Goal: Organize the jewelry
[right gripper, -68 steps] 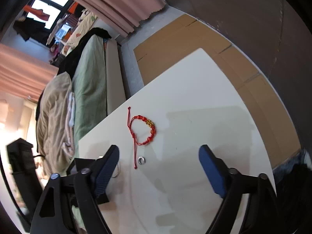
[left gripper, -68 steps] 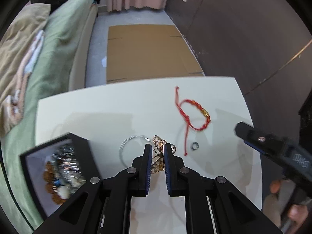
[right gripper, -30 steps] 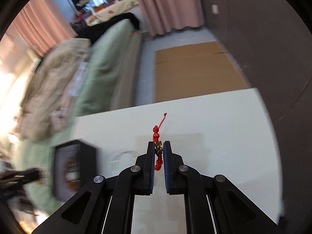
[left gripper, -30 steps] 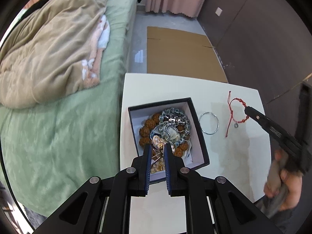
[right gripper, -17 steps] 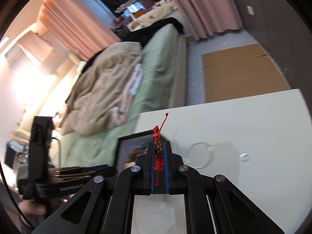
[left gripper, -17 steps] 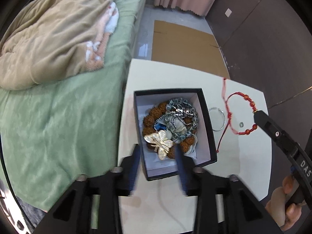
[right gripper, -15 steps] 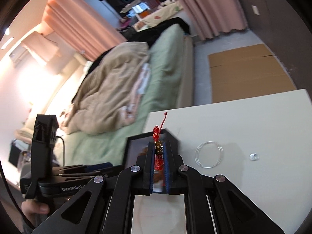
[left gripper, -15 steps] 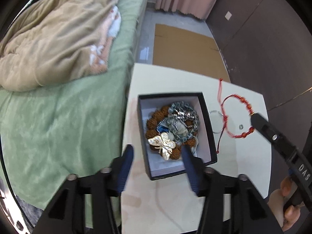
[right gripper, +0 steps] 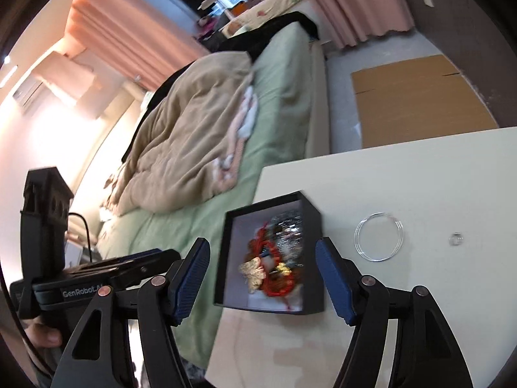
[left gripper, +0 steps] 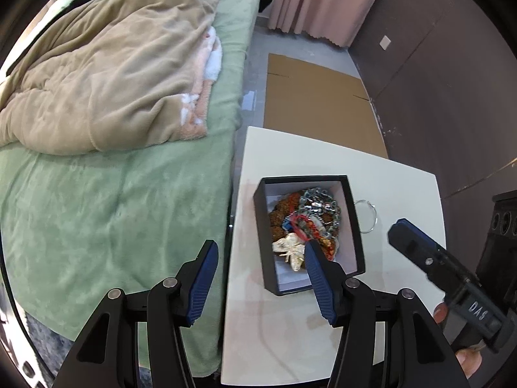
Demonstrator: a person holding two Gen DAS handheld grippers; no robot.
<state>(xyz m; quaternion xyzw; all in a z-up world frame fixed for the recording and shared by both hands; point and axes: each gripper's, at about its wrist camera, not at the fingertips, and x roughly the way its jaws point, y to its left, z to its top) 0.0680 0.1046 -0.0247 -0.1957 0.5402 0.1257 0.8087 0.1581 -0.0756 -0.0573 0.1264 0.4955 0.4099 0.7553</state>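
A black box point(left gripper: 353, 213) lined in white stands on the white table point(left gripper: 290, 329) near its left edge. Inside lie beaded bracelets, a gold butterfly brooch point(left gripper: 288, 248) and the red cord bracelet point(right gripper: 274, 279). My left gripper point(left gripper: 261, 247) hangs open above the box's near left corner, holding nothing. My right gripper point(right gripper: 262, 245) is over the same box point(right gripper: 318, 226) with its jaws opening and nothing between them. A thin silver hoop point(right gripper: 378, 241) and a small ring point(right gripper: 456, 238) lie on the table to the right of the box.
A bed point(left gripper: 113, 210) with a green cover and a beige quilt runs along the table's left side. Flat cardboard point(left gripper: 316, 103) lies on the floor beyond the table, against a dark wall. A person's fingers hold each gripper's handle.
The left gripper opened and left the butterfly brooch in the box. The right gripper carried the red bracelet to the box and opened; the bracelet now lies inside.
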